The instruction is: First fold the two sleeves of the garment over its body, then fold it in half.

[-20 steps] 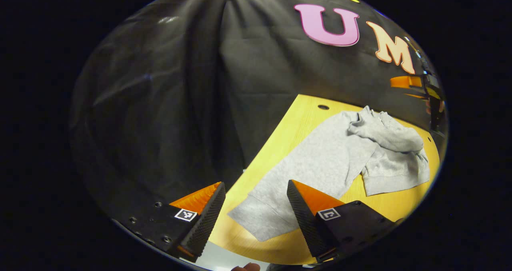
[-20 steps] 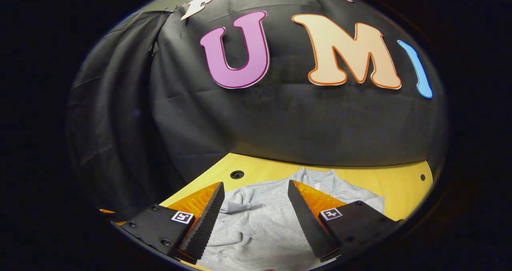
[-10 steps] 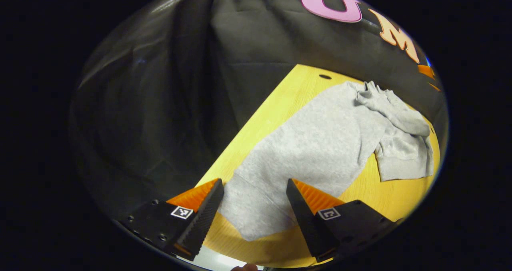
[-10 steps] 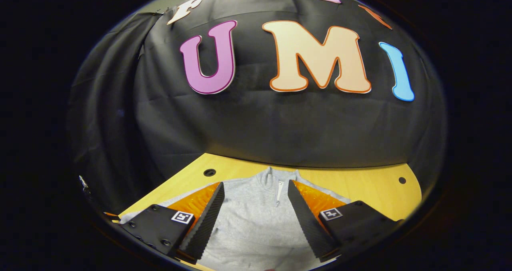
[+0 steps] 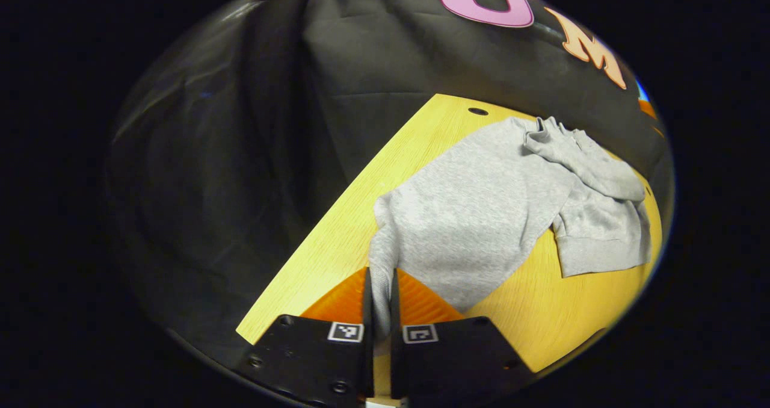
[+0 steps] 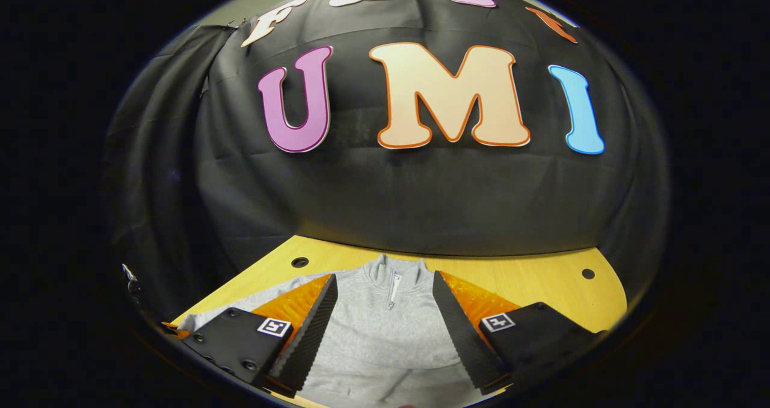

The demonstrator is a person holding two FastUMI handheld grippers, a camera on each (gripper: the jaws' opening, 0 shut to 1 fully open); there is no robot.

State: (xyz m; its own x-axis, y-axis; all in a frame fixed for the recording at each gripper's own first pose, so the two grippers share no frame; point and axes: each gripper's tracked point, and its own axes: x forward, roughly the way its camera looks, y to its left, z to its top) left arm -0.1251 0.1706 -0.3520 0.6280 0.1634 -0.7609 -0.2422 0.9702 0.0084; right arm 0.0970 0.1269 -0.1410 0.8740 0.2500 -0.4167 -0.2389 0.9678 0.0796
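Left gripper view: left tool (image 5: 379, 302) is closed, both fingers (image 5: 366, 299) pinching the end of a sleeve (image 5: 380, 257) of the grey sweatshirt (image 5: 475, 215). Pinched fabric rises off the wooden counter (image 5: 337, 239) in a narrow ridge between the fingers. Rest of the sweatshirt lies spread on the counter, running away toward the far right; the other sleeve (image 5: 589, 167) is bunched and lying across the body near the far edge, cuffed hem end (image 5: 601, 251) flat on the wood at right. Small round hole (image 5: 478, 111) in the counter near the far corner. Black cloth wall behind. Right gripper view: right tool (image 6: 382, 330) is wide open, holding nothing, hovering above the sweatshirt body (image 6: 385, 342). Collar with short zipper (image 6: 394, 287) sits between the fingers, pointing to the wall. Counter (image 6: 541, 281) shows two holes, one on each side of the collar.
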